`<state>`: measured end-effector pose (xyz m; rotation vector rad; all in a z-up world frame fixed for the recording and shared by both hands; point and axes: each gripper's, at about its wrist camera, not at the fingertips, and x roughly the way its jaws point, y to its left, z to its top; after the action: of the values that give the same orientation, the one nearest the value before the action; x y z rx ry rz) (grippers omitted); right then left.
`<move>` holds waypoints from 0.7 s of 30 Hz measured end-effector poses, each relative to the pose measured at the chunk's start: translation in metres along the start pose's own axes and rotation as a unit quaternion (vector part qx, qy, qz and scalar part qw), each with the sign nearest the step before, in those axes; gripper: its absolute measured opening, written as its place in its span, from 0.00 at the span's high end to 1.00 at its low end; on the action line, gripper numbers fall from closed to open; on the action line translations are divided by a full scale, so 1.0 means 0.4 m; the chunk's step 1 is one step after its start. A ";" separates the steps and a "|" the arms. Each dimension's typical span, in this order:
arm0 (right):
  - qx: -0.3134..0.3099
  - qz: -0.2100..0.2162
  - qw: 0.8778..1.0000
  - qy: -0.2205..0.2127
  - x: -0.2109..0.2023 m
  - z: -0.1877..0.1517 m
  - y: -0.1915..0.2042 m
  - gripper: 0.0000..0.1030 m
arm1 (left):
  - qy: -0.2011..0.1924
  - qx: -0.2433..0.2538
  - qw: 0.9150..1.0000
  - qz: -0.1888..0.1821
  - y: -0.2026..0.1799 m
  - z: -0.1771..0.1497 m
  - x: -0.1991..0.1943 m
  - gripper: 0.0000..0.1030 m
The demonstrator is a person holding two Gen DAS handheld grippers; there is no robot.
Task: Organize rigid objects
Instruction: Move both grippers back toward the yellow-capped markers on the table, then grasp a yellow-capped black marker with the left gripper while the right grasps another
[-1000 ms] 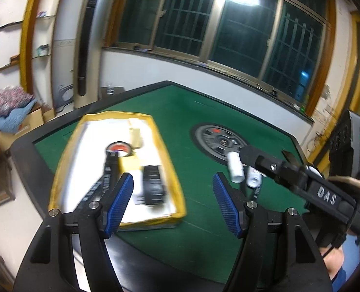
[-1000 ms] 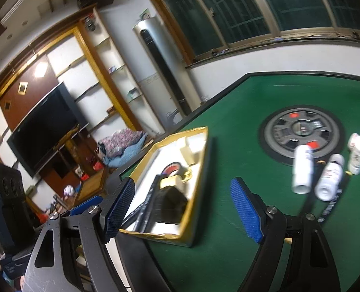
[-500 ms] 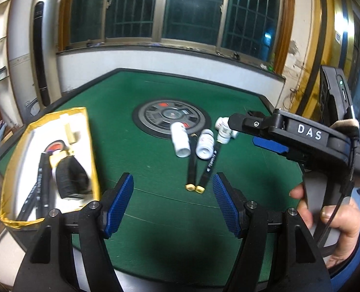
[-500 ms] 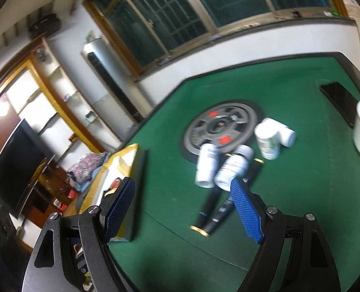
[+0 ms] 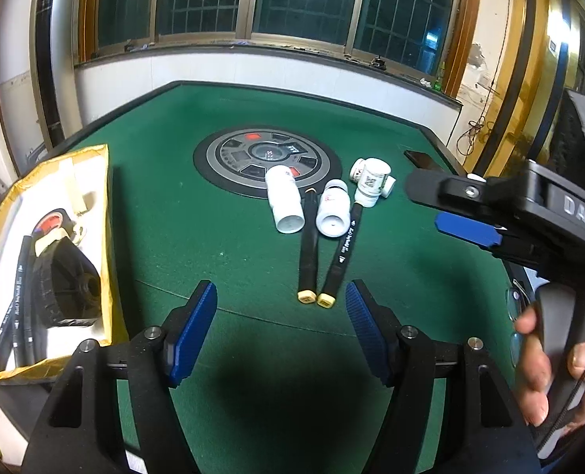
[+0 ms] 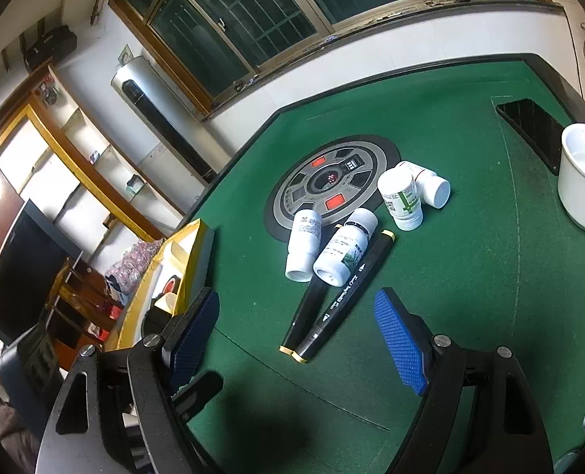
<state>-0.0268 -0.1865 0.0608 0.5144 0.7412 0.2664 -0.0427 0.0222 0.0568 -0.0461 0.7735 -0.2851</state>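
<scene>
Left wrist view: left gripper (image 5: 280,316) gapes empty over green felt table (image 5: 213,213), barred windows beyond. Yellow box (image 5: 106,181) sits far left of it; markers (image 5: 307,252) and white bottles (image 5: 286,201) lie just ahead, formerly off right. Right gripper (image 6: 296,339) is likewise spread, empty.
</scene>
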 end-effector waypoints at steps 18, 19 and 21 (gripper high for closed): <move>0.058 -0.012 0.998 0.006 0.000 0.009 -0.063 0.26 | 0.072 -0.051 0.995 -0.054 0.089 0.084 0.165 0.35; 0.065 -0.011 0.998 0.005 -0.002 0.010 -0.070 0.26 | 0.079 -0.050 0.993 -0.078 0.069 0.085 0.176 0.35; 0.087 -0.009 0.996 -0.003 -0.012 0.016 -0.093 0.26 | 0.095 -0.032 0.991 -0.089 0.035 0.088 0.199 0.35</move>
<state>-0.0238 -0.2220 0.0475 0.6727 0.7667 0.1847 0.0391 0.0120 0.0257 -0.1514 0.9702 -0.4378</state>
